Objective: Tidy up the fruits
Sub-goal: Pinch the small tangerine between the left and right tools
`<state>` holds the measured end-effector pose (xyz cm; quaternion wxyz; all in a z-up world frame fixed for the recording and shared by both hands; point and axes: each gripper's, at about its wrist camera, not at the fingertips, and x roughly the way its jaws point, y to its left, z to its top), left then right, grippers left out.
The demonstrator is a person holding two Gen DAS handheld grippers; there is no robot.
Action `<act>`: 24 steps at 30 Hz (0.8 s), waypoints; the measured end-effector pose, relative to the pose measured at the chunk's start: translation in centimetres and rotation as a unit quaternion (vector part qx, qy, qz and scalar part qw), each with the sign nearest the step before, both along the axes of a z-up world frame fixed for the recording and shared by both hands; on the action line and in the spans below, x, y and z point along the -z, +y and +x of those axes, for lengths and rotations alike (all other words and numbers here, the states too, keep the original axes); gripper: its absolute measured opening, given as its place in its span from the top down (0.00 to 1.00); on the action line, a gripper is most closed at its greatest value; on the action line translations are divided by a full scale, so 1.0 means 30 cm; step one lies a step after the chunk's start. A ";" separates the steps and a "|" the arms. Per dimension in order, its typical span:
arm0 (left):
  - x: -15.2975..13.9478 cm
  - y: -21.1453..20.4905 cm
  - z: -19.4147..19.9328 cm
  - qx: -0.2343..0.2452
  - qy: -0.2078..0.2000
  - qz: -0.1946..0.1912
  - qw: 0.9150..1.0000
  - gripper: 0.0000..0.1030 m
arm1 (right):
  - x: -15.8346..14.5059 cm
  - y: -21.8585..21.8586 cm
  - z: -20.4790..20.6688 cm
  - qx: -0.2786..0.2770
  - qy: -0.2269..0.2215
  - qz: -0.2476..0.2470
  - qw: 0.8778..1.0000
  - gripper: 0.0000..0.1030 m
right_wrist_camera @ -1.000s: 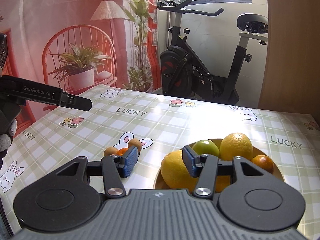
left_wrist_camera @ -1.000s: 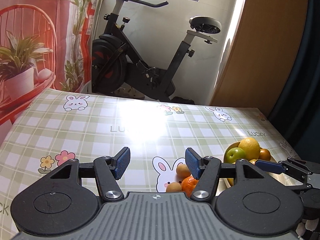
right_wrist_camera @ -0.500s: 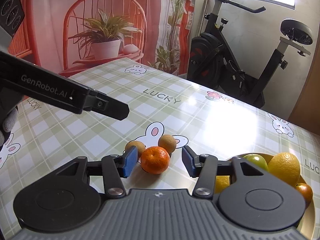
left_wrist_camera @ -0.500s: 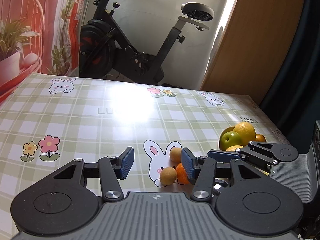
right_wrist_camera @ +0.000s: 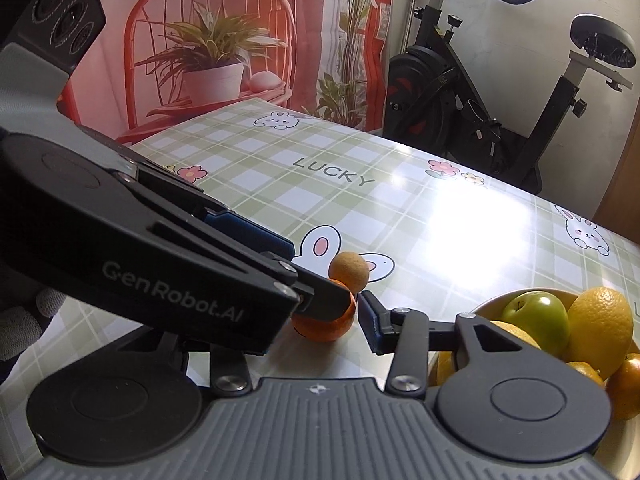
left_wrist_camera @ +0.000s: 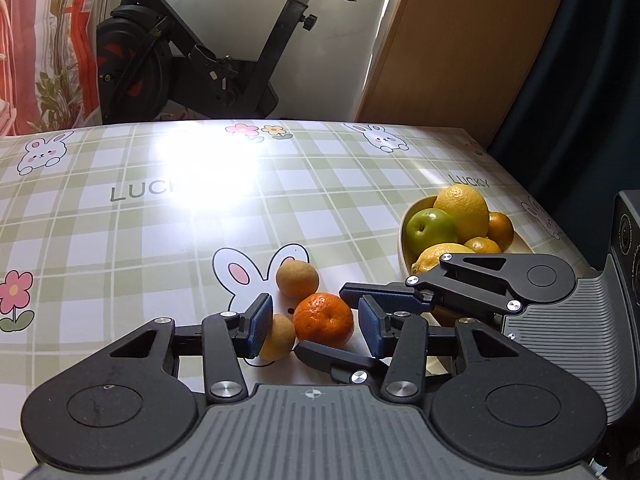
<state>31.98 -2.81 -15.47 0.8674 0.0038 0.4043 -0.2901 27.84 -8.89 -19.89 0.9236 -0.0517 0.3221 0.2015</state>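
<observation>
1. Your left gripper (left_wrist_camera: 316, 326): matte black linkage arms, blue ribbed pads, silver pivot screws, grey ridged housing with a small crosshair mark.
2. Your right gripper (left_wrist_camera: 326, 320): same build.
3. White "GenRobot.AI" lettering shows on the left unit's side arm (right_wrist_camera: 172, 292).
4. You wear a grey knit glove (right_wrist_camera: 24, 320).

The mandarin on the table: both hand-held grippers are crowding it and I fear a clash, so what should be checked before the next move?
1. Mandarin between right hand-held gripper fingers: ok.
2. Right hand-held gripper open, not yet clamped: ok.
3. Left hand-held gripper clear of the right one: not ok, their fingers cross at the mandarin.
4. Two small brown fruits clear of the grasp: not ok, both sit against the mandarin.
5. Free room in the fruit bowl: cannot tell.
</observation>
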 end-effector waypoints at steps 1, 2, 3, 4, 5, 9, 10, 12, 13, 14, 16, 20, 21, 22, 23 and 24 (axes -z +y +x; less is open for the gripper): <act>0.000 -0.003 0.006 0.000 0.000 0.000 1.000 0.52 | 0.000 0.002 0.000 0.002 -0.001 0.000 1.000 0.57; 0.001 -0.003 0.013 -0.001 0.001 -0.001 1.000 0.52 | 0.001 0.005 0.001 0.003 -0.001 0.000 1.000 0.57; 0.002 -0.003 0.016 -0.001 0.002 -0.002 1.000 0.52 | 0.001 0.006 0.001 0.004 0.000 -0.001 1.000 0.57; 0.001 -0.004 0.020 0.001 0.003 -0.003 1.000 0.52 | 0.001 0.006 0.001 0.006 0.000 -0.001 1.000 0.58; 0.001 -0.003 0.019 0.002 0.003 -0.003 1.000 0.54 | 0.001 0.003 0.002 0.007 0.001 -0.001 1.000 0.59; 0.000 -0.001 0.012 0.011 0.001 0.000 1.000 0.60 | 0.001 -0.004 0.002 0.010 0.005 0.004 1.000 0.62; -0.001 -0.002 0.012 0.014 0.000 0.001 1.000 0.60 | 0.001 -0.003 0.001 0.011 0.006 0.006 1.000 0.62; 0.000 -0.007 0.008 0.018 -0.002 0.003 1.000 0.60 | 0.000 -0.002 0.000 0.012 0.008 0.008 1.000 0.62; -0.002 -0.013 0.009 0.021 -0.001 0.004 1.000 0.60 | 0.000 -0.002 -0.001 0.011 0.008 0.009 1.000 0.62; 0.001 -0.016 0.007 0.024 -0.001 0.006 1.000 0.61 | -0.001 0.000 -0.003 0.012 0.009 0.010 1.000 0.62; 0.001 -0.022 0.001 0.029 -0.005 0.011 1.000 0.61 | -0.002 -0.003 -0.006 0.014 0.014 0.014 1.000 0.62; 0.002 -0.021 -0.015 0.038 -0.004 0.010 0.999 0.61 | -0.007 -0.015 -0.027 0.017 0.017 0.022 0.999 0.64; 0.002 -0.020 -0.019 0.040 -0.003 0.010 0.999 0.61 | -0.007 -0.018 -0.032 0.018 0.018 0.024 0.999 0.65; 0.002 -0.020 -0.023 0.041 -0.005 0.011 0.999 0.61 | -0.008 -0.018 -0.040 0.018 0.017 0.025 0.999 0.65; 0.002 -0.020 -0.026 0.042 -0.005 0.011 0.999 0.61 | -0.008 -0.020 -0.045 0.019 0.017 0.026 0.999 0.66; 0.002 -0.021 -0.030 0.043 -0.006 0.012 0.999 0.61 | -0.009 -0.022 -0.051 0.020 0.017 0.028 0.999 0.66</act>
